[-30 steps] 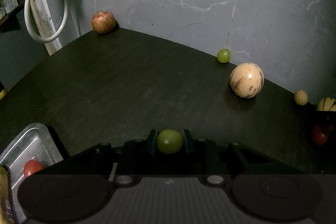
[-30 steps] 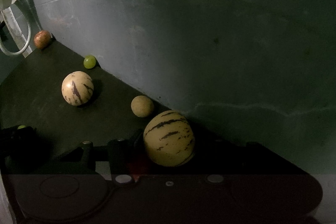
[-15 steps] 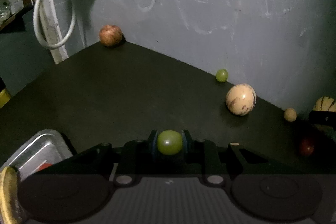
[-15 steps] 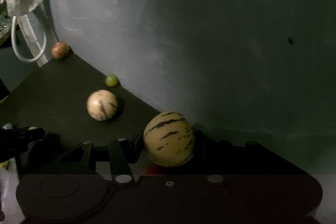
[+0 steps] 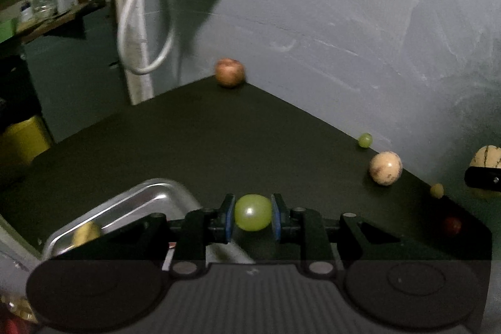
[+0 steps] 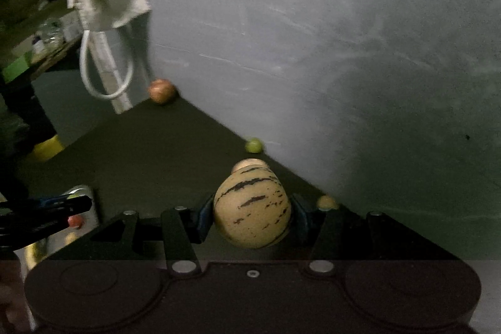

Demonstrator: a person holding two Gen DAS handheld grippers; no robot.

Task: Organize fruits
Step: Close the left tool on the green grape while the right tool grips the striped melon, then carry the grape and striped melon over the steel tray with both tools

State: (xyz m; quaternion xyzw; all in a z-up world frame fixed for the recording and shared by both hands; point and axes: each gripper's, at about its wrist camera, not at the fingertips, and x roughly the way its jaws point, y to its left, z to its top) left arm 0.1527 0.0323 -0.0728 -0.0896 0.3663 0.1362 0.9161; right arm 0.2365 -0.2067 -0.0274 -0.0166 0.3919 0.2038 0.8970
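We judge the sorting partly done, taking the metal tray (image 5: 131, 202) as our landmark: some pieces already lie in it, a yellowish one (image 5: 86, 233) by its near rim and a small red one (image 6: 75, 221), though blur and the left gripper's body hide the rest of its contents. Two fruits are in hand and not yet delivered. Our left gripper (image 5: 253, 212) has its fingers nearly shut on a green grape (image 5: 252, 212), held just right of the tray and above the worktop (image 5: 219, 140). Our right gripper (image 6: 252, 213) has its fingers partly open and clamped on a striped melon (image 6: 252, 208), well right of the tray. Left out on the worktop, all beyond the tray toward the wall: a reddish apple (image 5: 229, 73), a second grape (image 5: 365, 140), a pale streaked melon (image 5: 385, 168), a small tan fruit (image 5: 436, 190) and a small dark red fruit (image 5: 451, 225)
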